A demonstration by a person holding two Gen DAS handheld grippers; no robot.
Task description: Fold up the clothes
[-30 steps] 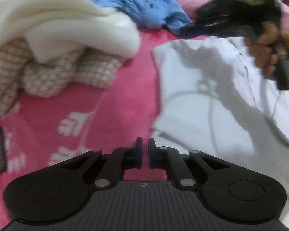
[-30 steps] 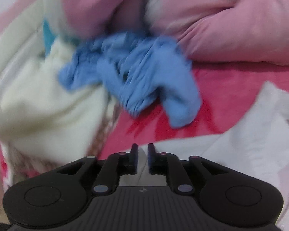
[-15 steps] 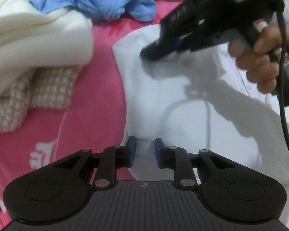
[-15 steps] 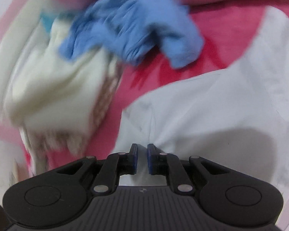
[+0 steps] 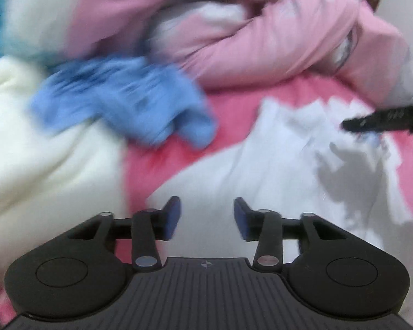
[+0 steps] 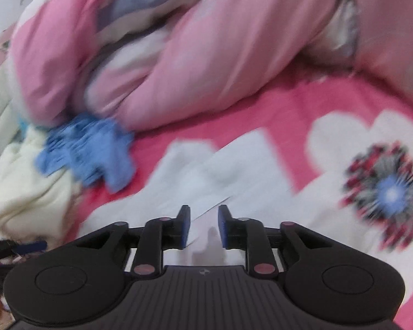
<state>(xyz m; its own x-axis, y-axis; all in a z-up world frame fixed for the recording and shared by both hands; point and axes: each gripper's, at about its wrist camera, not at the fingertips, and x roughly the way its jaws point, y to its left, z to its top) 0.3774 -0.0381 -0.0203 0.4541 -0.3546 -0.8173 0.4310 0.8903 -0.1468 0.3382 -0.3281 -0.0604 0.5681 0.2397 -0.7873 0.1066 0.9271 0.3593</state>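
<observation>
A white garment (image 5: pixel 261 165) lies spread on the pink bedspread (image 5: pixel 234 110). My left gripper (image 5: pixel 206 216) hovers over its near part, jaws opening; the cloth lies beneath the gap and the blue pads (image 5: pixel 173 217) do not press on it. In the right wrist view the same white garment (image 6: pixel 228 173) shows a folded edge under my right gripper (image 6: pixel 204 224). Those jaws are opening too, a narrower gap, pads off the cloth. The right gripper's black finger (image 5: pixel 385 121) reaches in from the right edge over the garment. Both views are blurred.
A crumpled blue garment (image 5: pixel 129 104) rests against a cream blanket (image 5: pixel 41 151) on the left. A bunched pink quilt (image 6: pixel 206 55) runs across the far side. The bedspread carries a large flower print (image 6: pixel 385 189) on the right.
Both grippers swept across the white garment toward the pink quilt. Their jaws went from shut at the cloth's edge to apart, the left wider than the right.
</observation>
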